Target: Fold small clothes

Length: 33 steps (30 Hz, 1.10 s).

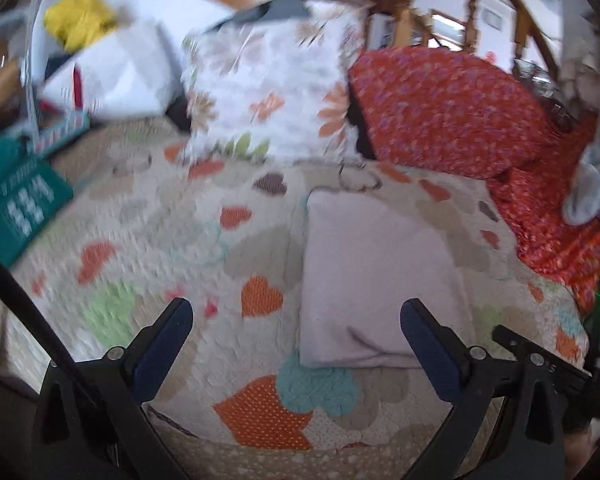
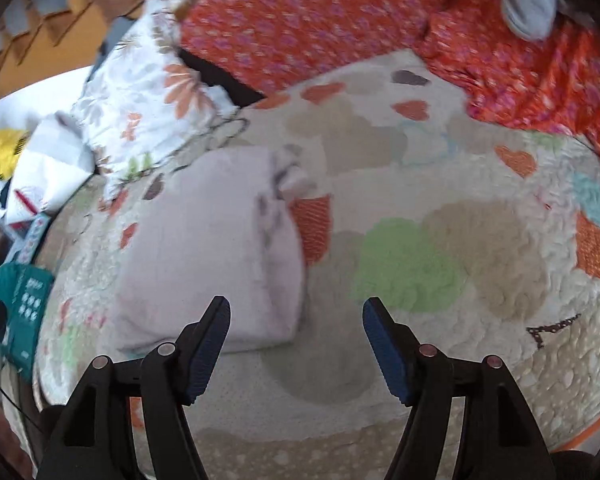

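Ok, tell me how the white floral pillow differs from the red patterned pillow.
The white floral pillow is pale with orange flowers and green leaves; the red patterned pillow is red, densely dotted in purple. The floral one stands more upright, the red one slumps lower. Both rest at the back of the heart-patterned quilt.

Both the left gripper (image 1: 296,320) and right gripper (image 2: 296,320) are black plastic (silver screws), with blue ribbed pads (image 2: 388,350).

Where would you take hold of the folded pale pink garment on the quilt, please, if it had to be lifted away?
The pale pink garment lies flat as a folded rectangle on the quilt. I would probably pinch its rounded near fold, coming in low from the near side, so all layers lift together. The right gripper is open beside that edge, touching nothing.
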Each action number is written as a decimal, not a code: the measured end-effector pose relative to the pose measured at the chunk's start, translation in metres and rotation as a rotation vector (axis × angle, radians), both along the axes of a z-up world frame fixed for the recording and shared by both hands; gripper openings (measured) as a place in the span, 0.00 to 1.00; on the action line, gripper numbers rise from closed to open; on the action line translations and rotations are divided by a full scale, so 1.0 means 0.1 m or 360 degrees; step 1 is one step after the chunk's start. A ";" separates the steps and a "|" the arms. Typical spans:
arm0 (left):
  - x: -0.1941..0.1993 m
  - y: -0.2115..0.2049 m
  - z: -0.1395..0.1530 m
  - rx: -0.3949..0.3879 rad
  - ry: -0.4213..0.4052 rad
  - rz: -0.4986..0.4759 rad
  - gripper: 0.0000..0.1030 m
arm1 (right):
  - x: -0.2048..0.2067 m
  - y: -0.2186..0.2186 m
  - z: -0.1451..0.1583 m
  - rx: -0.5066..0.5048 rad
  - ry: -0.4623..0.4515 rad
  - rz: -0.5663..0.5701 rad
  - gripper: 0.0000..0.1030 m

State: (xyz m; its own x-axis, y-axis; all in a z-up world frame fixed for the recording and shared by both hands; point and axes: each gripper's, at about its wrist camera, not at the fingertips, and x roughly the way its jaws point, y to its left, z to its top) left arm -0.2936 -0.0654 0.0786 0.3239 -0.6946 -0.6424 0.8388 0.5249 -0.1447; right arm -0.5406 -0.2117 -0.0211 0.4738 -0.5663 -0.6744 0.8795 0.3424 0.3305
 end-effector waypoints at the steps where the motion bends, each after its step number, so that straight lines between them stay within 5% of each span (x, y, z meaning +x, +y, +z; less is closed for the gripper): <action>1: 0.07 -0.09 -0.11 0.0019 0.0056 0.0002 1.00 | -0.01 -0.03 -0.02 -0.0007 0.0009 -0.0029 0.72; 9: 0.28 -0.36 -0.15 0.0005 0.0181 0.0001 1.00 | 0.12 -0.24 0.08 -0.0177 0.0061 -0.0098 0.71; 12: 0.26 -0.21 0.00 -0.0035 0.0060 0.0042 1.00 | 0.14 -0.14 0.15 -0.0289 0.0114 -0.0142 0.72; 15: 0.22 0.03 0.07 -0.0035 -0.0104 0.0138 1.00 | 0.15 -0.02 0.06 -0.0205 0.0101 -0.0134 0.72; 22: 0.18 0.24 -0.12 0.0147 -0.0120 0.0207 1.00 | 0.29 0.28 0.13 -0.0363 0.0182 -0.0041 0.72; 33: -0.10 -0.10 -0.70 0.0450 -0.0053 0.0038 1.00 | 0.34 0.18 -0.09 -0.0277 0.0272 -0.0010 0.72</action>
